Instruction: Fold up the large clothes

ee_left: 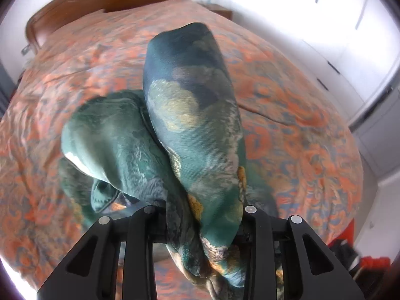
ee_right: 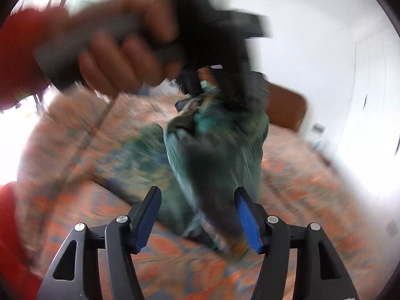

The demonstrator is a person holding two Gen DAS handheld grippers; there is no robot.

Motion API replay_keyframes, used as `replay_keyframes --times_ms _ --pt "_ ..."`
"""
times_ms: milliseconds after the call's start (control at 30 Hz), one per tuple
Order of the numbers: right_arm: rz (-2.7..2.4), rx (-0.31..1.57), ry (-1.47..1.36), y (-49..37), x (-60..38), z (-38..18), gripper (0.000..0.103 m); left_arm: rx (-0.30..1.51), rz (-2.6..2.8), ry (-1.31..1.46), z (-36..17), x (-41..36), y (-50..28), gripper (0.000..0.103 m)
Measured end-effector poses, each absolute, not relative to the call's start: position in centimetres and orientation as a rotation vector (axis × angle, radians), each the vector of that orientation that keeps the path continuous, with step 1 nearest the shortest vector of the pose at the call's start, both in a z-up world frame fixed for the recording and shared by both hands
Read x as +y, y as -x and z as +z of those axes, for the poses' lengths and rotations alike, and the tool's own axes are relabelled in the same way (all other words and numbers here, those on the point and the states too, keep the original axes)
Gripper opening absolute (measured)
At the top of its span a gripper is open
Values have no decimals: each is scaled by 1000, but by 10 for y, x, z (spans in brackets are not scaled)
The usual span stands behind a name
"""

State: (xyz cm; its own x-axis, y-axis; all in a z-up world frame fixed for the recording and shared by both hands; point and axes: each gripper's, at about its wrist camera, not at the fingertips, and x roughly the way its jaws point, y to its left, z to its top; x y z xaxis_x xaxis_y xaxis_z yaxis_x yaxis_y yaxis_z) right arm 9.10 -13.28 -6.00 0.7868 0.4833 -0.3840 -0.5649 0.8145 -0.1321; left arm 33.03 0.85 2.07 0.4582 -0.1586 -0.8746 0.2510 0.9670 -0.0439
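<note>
A large teal and gold patterned garment (ee_left: 190, 115) hangs bunched from my left gripper (ee_left: 200, 215), which is shut on it above the bed; the cloth hides the fingertips. In the right wrist view the same garment (ee_right: 215, 150) hangs from the left gripper (ee_right: 200, 85), held by a hand. My right gripper (ee_right: 197, 215) is open, its blue pads (ee_right: 246, 220) apart, with the lower end of the garment passing between the fingers. That view is blurred by motion.
The bed has an orange and blue patterned cover (ee_left: 287, 115) and a brown wooden headboard (ee_left: 100, 2). White wardrobe doors (ee_left: 337, 37) stand at the right. A red-sleeved arm (ee_right: 22, 50) is at the left of the right wrist view.
</note>
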Motion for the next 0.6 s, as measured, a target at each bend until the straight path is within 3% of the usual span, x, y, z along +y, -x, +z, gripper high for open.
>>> replay_keyframes --times_ms 333,600 --pt "512 475 32 -139 -178 -60 61 1133 -27 88 -48 140 -329 33" --pt "580 643 55 -219 -128 -53 41 1118 6 138 -74 178 -331 37"
